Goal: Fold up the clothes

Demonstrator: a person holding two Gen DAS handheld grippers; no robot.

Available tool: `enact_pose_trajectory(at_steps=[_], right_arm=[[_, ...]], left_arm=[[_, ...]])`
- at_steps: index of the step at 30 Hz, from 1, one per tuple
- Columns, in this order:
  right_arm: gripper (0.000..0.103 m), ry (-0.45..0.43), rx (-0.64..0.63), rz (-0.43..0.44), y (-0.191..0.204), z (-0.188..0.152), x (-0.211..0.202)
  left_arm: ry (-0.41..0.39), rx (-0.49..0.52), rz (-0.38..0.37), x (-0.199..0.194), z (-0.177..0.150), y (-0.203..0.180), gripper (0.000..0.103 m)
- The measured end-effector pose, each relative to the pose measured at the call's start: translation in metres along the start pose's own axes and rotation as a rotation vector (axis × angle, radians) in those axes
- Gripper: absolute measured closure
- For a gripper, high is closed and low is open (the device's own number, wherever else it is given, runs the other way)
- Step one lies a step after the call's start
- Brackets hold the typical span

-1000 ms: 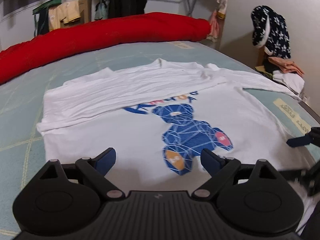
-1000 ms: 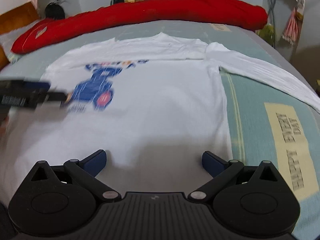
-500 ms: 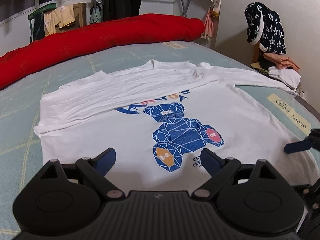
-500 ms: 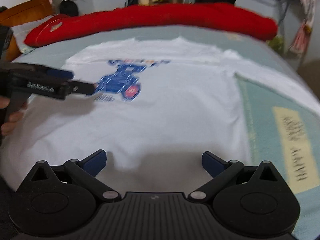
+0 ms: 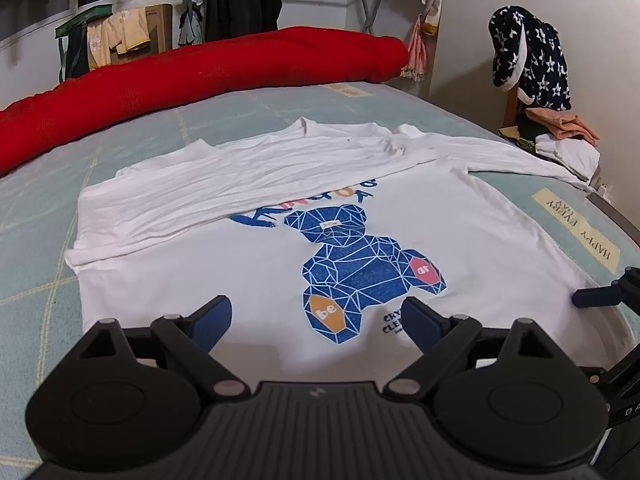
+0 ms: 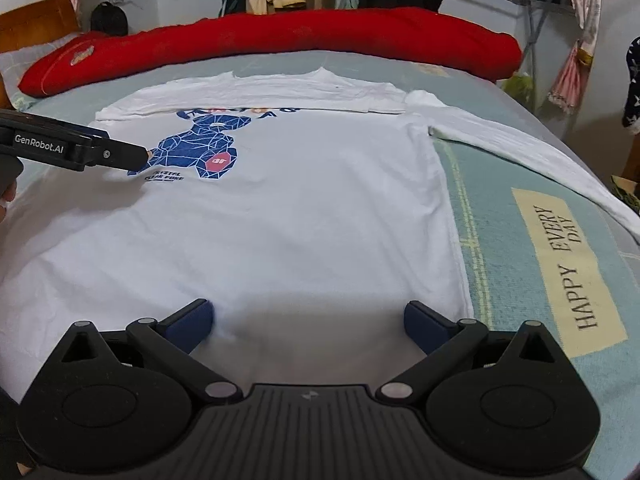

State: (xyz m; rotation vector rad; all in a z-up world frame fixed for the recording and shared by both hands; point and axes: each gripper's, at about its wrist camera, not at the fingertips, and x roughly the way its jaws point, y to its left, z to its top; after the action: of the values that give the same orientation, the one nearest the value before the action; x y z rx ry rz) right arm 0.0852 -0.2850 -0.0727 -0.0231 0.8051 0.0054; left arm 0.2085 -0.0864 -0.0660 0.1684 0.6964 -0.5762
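A white long-sleeved shirt [image 5: 240,280] with a blue bear print [image 5: 352,264] lies flat, front up, on the bed. One sleeve [image 5: 240,184] is folded across the chest; the other sleeve [image 6: 520,152] stretches out to the right over the bed cover. My left gripper [image 5: 316,316] hovers open over the lower part of the shirt, just below the print, with nothing between its fingers. My right gripper [image 6: 308,316] is open over the shirt [image 6: 320,220] near its right side edge, also with nothing in it. In the right wrist view the left gripper [image 6: 80,148] reaches in from the left.
A long red bolster [image 5: 200,76] lies along the far side of the bed. The pale green bed cover [image 6: 520,280] carries a printed label. A chair with a starred garment [image 5: 528,60] and folded clothes stands at the right. A hand [image 6: 6,196] shows at the left edge.
The right wrist view has swung slightly, so the left gripper shows further in at its left side. The shirt lies as before, and both grippers stay open.
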Motion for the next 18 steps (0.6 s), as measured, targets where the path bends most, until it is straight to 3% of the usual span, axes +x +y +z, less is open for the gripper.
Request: enact_pose_trajectory(at_steps=[5, 9, 15, 18], right_arm=[[0.0, -0.019, -0.04, -0.019, 0.01, 0.009, -0.01], [0.0, 0.022, -0.01, 0.057, 0.008, 0.002, -0.002], [0.0, -0.002, 0.034, 0.057, -0.012, 0.003, -0.012], [0.0, -0.053, 0.139, 0.068, -0.042, 0.012, -0.021]], left_arm=[[-0.01, 0.002, -0.012, -0.002, 0.001, -0.001, 0.011], [-0.001, 0.005, -0.008, 0.001, 0.0, -0.003, 0.011], [-0.005, 0.015, -0.015, 0.0, 0.0, -0.007, 0.011], [-0.018, 0.034, -0.045, -0.004, 0.0, -0.014, 0.011]])
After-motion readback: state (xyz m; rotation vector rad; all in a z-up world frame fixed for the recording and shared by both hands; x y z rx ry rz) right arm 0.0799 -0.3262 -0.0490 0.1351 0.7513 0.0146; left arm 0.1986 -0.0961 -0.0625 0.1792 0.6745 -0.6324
